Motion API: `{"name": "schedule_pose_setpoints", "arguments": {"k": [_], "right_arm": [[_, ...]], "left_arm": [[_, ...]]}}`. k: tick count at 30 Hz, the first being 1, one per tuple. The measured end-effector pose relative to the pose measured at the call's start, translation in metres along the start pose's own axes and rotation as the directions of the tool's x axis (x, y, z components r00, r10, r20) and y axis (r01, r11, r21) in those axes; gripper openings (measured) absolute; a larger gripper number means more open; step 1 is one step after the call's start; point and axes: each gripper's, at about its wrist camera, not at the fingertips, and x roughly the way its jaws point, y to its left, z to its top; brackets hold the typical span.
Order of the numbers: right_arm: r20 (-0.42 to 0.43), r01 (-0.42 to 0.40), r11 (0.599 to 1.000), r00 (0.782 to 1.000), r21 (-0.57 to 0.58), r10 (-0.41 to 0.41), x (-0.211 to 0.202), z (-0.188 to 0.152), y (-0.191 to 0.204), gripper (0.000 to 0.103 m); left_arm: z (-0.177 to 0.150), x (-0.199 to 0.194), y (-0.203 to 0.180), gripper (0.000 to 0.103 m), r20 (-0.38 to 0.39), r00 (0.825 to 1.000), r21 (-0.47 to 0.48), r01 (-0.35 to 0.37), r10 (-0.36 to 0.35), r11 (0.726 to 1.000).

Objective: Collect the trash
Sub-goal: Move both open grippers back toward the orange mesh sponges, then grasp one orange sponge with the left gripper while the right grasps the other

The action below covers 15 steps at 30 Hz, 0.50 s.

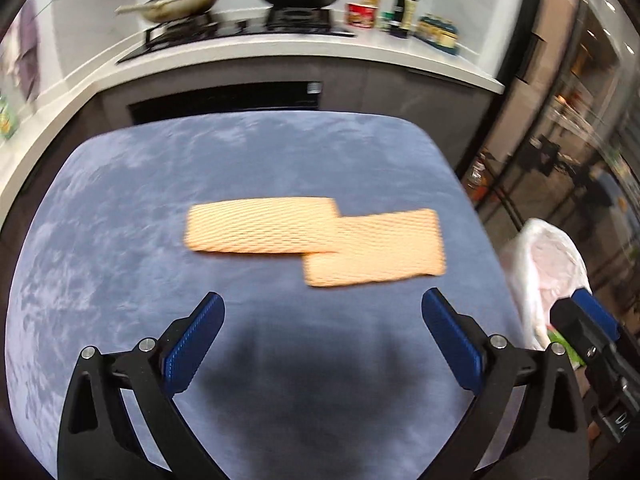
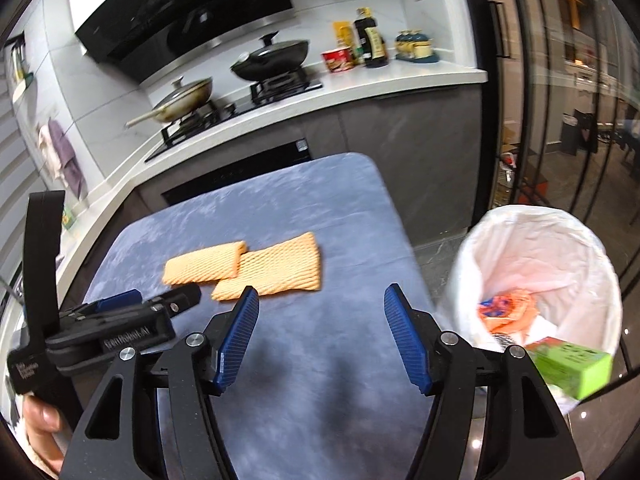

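Both grippers, left and right, have jaws spread and holding nothing over the blue surface, 2 overlapping orange foam nets just ahead of them, and the lined trash bin right of the right jaws.

Home kitchen: gas hob carrying a lidded wok and frying pan, range hood above, sauce bottles on white counter.
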Motion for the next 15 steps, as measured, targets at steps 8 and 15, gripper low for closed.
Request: {"name": "schedule_pose_setpoints", "arguments": {"k": [8,15], "right_arm": [[-0.053,-0.011,0.999,0.999,-0.038,0.009,0.055,0.004,0.022,0.063],[-0.086,-0.003,0.999,0.996,-0.05,-0.002,0.104,0.017,0.027,0.063]], "left_arm": [[0.014,0.029,0.049,0.095,-0.039,0.998,-0.129,-0.059,0.054,0.99],[0.025,0.054,0.072,0.095,-0.067,0.997,-0.238,-0.055,0.041,0.97]]}}
